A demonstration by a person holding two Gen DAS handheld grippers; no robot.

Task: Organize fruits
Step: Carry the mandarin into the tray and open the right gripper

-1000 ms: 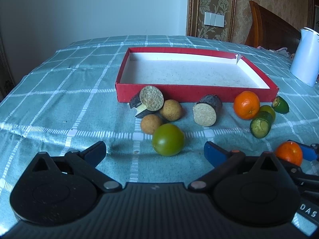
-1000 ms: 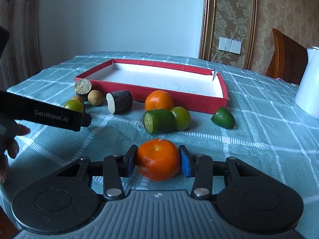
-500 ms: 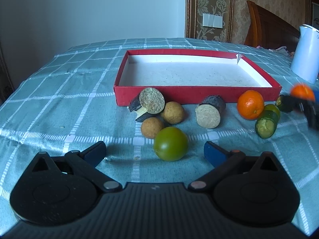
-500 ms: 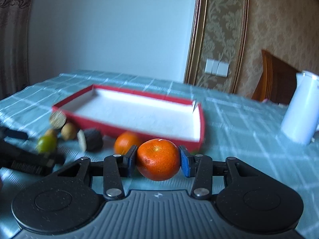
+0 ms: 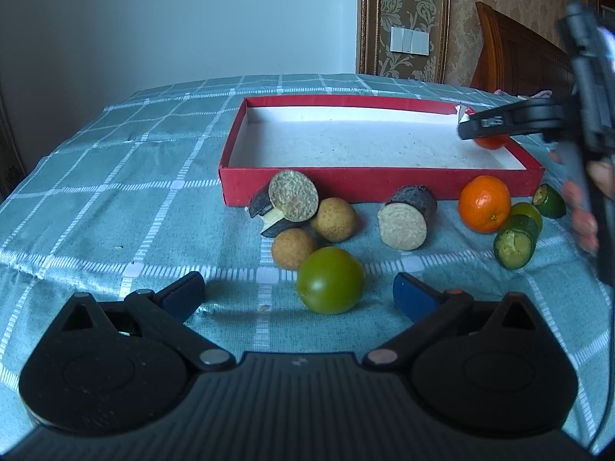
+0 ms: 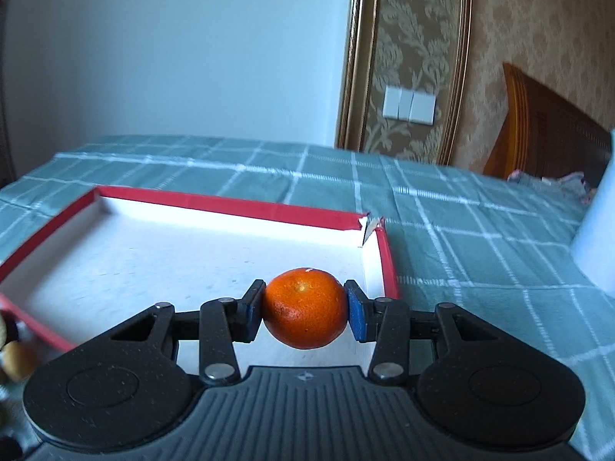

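My right gripper [image 6: 305,313] is shut on an orange tangerine [image 6: 305,307] and holds it over the right end of the red box [image 6: 238,207], which has a white floor. In the left wrist view the same tangerine [image 5: 492,142] hangs under the right gripper above the box's right corner. My left gripper [image 5: 298,292] stands open low over the cloth, with a green round fruit [image 5: 330,280] just ahead between its fingers, untouched. In front of the box [image 5: 346,184] lie a second tangerine [image 5: 484,203], two brown round fruits [image 5: 332,219], dark cut pieces [image 5: 407,221] and green pieces [image 5: 515,240].
A teal checked cloth [image 5: 115,192] covers the table. A white jug [image 6: 595,246] stands at the right in the right wrist view. A wooden chair [image 6: 546,134] is behind the table. A person's fingers [image 5: 584,226] hold the right gripper's handle at the right edge.
My right gripper has carried the tangerine up off the cloth and forward over the red box's right end. The left gripper and the fruits in front of the box have stayed put.
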